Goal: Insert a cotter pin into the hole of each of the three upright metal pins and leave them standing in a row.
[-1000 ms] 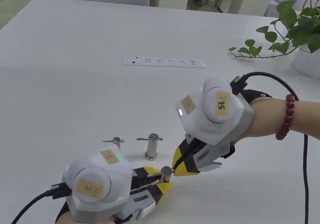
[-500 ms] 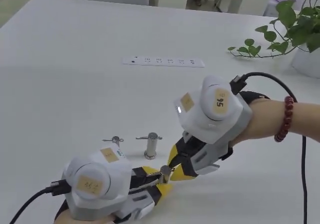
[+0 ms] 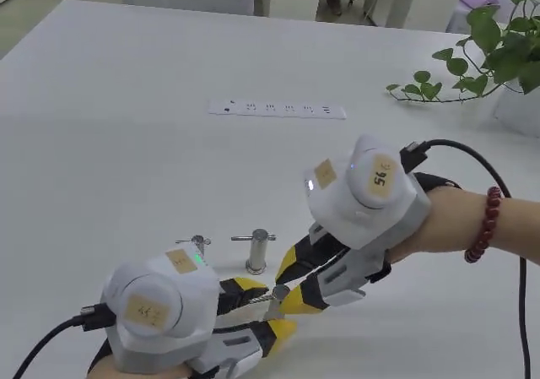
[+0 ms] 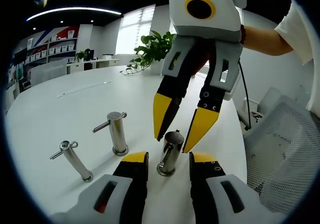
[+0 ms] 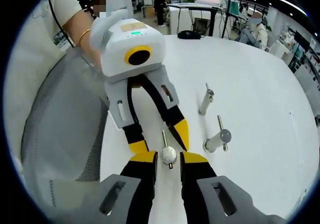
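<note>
3rd pin (image 4: 170,151) stands on worktop (image 3: 126,100), cotter pin (image 5: 164,136) thru its head, in row w/ 2 others (image 4: 116,132), both pinned. L tongs (image 4: 168,158) released, astride its base. R tongs (image 5: 168,156) parted, astride its head.

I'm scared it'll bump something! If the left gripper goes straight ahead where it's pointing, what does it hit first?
Probably the short upright silver metal pin, standing between the yellow-tipped fingers of the left gripper; the right gripper sits just behind it.
</note>
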Demonstrator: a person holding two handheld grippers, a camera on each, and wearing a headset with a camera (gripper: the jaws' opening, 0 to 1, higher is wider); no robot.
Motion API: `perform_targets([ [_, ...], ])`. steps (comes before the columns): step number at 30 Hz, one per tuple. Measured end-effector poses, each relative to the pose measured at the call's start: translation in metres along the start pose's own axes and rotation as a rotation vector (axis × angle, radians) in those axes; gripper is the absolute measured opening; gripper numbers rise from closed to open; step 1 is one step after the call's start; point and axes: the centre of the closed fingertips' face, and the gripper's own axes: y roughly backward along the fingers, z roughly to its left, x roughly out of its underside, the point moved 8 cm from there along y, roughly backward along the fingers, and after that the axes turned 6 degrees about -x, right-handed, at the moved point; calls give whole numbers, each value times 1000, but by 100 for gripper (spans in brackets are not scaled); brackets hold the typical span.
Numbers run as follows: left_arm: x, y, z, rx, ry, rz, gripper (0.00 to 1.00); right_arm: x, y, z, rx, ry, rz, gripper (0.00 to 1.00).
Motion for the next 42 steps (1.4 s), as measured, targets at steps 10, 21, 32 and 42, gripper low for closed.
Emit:
perform_targets([
  [10,-3,6,1,-2,-2,2,37,3,-9,0,26,-30,-45,19],
  [21,-6,16,2,-8,8,-4,40,6,-15,0,41,-24,-72,15],
  [32,-10,30,3,-20,27,-18,46,8,-13,1,64,-39,-114,14],
  [42,-11,48,6,-42,48,-27,50,8,-13,1,82,-59,-131,13],
])
